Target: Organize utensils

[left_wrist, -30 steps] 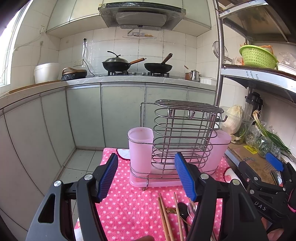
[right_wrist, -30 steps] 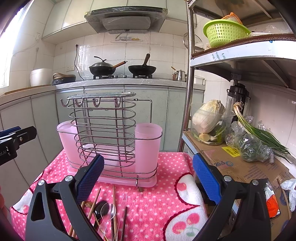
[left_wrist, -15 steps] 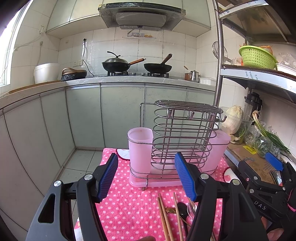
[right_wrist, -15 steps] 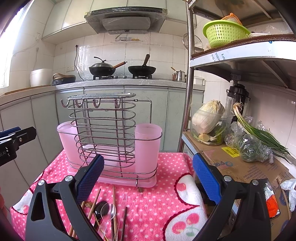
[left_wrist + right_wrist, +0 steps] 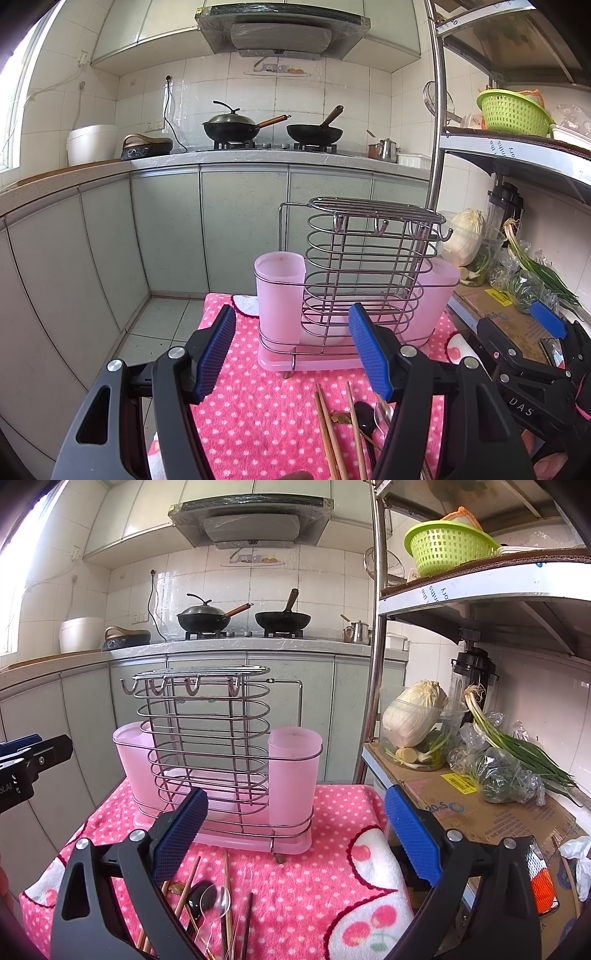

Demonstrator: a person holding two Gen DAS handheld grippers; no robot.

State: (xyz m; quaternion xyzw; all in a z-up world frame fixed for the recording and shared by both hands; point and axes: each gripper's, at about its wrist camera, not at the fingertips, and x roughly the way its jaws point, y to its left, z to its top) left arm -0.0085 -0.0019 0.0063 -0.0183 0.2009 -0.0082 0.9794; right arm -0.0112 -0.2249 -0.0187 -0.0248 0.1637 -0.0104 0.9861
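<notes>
The chopsticks [image 5: 184, 893] and spoons [image 5: 212, 899] lie loose on the pink towel [image 5: 332, 867], just in front of the rack [image 5: 214, 760]. Both the left tongs [image 5: 291, 354] and the right tongs [image 5: 295, 834] are wide apart and empty. I think it is best to pinch one chopstick near its middle, then drop it into a pink cup [image 5: 293, 771].

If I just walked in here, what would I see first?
Probably the wire utensil rack with its two pink cups, standing on the pink polka-dot towel. Just in front of it, chopsticks and spoons lie loose on the towel, below two open blue-padded grippers.
</notes>
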